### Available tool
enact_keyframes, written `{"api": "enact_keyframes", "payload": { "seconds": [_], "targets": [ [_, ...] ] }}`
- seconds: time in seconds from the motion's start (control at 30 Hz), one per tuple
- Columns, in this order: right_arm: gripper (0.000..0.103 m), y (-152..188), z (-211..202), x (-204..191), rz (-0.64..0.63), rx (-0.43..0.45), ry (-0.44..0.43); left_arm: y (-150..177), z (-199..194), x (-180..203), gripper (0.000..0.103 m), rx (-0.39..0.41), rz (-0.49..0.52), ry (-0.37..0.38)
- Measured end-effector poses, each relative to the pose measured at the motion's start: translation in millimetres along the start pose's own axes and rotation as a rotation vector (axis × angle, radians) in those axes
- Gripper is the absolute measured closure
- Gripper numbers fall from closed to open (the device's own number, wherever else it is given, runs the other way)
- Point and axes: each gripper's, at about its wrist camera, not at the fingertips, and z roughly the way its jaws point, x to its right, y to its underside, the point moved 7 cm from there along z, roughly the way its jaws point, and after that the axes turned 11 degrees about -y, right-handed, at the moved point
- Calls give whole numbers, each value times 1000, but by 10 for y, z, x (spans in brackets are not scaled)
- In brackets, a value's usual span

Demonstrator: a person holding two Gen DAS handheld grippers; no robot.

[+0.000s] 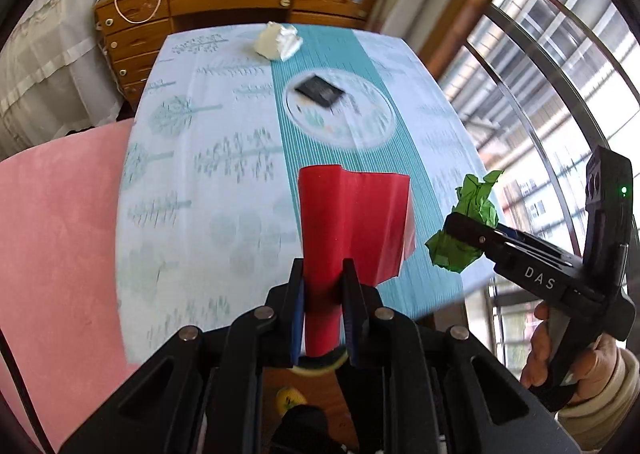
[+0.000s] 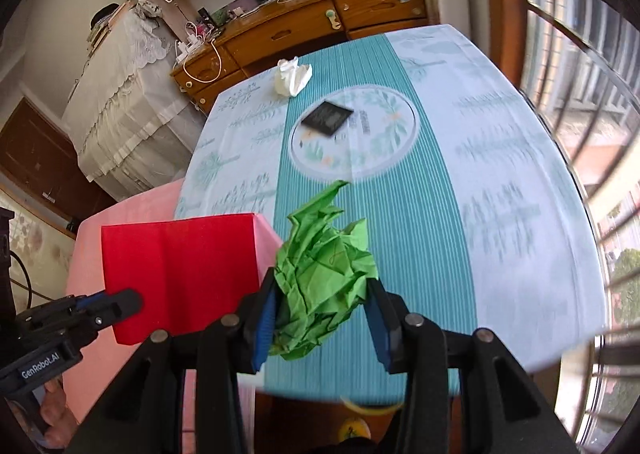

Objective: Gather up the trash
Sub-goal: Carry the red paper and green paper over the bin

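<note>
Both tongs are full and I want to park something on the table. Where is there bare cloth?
Free: the pale side panels of the tablecloth, left and right of the teal stripe, and the near stripe below the round motif. Taken: the white crumpled paper at the far end, and the black packet on the round motif.
</note>
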Motion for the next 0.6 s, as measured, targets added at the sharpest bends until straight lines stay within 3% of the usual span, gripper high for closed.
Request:
{"api": "enact_keyframes", "payload": {
  "seconds": [0.17,0.33,0.6],
  "targets": [
    [62,584,-249,-211,-28,-36,18,559,-276,-72,89,-8,62,4],
    [62,1015,-437,-328,-77,-77,40,882,-394,-80,89,-8,82,1],
    [62,1555,-289,-142,-74,-182,80,1261,-121,89,89,-54,106,-18]
  ]
}}
